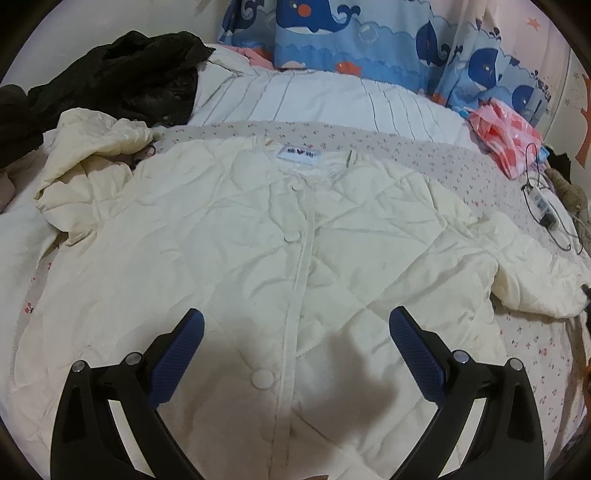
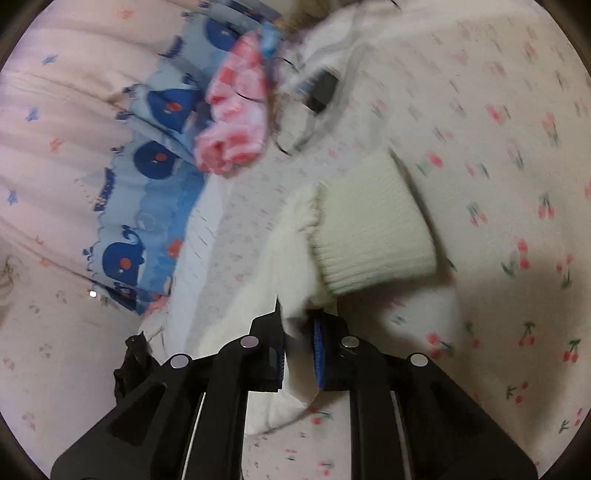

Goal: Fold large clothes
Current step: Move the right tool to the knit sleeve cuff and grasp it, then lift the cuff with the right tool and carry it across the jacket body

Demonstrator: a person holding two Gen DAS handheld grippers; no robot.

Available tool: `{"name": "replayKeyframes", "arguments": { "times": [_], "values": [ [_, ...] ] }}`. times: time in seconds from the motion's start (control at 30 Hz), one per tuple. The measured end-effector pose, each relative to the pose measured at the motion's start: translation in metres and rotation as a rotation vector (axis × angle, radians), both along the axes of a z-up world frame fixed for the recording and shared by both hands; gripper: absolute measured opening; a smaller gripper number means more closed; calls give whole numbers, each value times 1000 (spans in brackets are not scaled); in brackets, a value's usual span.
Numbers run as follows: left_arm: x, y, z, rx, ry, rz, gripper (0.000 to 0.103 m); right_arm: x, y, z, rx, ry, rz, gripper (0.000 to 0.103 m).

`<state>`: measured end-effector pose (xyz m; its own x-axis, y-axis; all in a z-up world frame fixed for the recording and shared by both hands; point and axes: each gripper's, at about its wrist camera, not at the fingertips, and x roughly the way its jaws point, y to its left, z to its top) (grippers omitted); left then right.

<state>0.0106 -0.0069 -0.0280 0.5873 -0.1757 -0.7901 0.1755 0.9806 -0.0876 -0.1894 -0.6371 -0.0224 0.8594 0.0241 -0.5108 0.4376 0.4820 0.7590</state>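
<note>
A cream quilted jacket point(image 1: 258, 240) lies front-up and buttoned on the bed, collar label toward the far side. My left gripper point(image 1: 295, 332) hovers over its lower front, open, with nothing between its blue pads. One sleeve point(image 1: 535, 280) stretches toward the right edge of the left wrist view, the other is bunched at upper left. In the right wrist view, my right gripper point(image 2: 298, 332) is shut on that sleeve point(image 2: 288, 266) just behind its ribbed knit cuff point(image 2: 373, 225); the cream fabric is pinched between the pads. The view is motion-blurred.
A black garment point(image 1: 122, 77) lies heaped at the bed's far left. A white striped quilt point(image 1: 314, 99) and a blue whale-print curtain point(image 1: 351, 33) lie beyond the jacket. A pink checked bag point(image 1: 506, 133) and a corded device point(image 1: 545, 210) sit at the right. The cherry-print bedsheet point(image 2: 517, 184) surrounds the jacket.
</note>
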Motion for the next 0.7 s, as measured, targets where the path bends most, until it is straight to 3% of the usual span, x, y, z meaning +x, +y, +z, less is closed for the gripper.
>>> {"name": "replayKeyframes", "arguments": {
  "times": [0.07,0.13,0.27,0.33,0.4,0.5,0.7],
  "values": [
    [-1,6,6,2,-23,16,96,1,7,23,-44,-129,4,9],
    [-1,15,9,6,-37,33,96,-2,7,26,-42,-169,-35,9],
    [2,31,5,40,-21,39,96,11,-6,-28,76,-28,-62,9],
    [1,42,3,66,-22,41,96,7,-12,-52,145,-18,-92,8],
    [0,54,4,74,-26,52,96,4,-12,-57,168,-35,-110,7],
    [0,77,11,49,-42,73,96,9,-5,-35,117,-72,-99,7],
    [2,111,16,42,-49,114,96,40,28,42,-10,-184,-30,7]
  ]
}}
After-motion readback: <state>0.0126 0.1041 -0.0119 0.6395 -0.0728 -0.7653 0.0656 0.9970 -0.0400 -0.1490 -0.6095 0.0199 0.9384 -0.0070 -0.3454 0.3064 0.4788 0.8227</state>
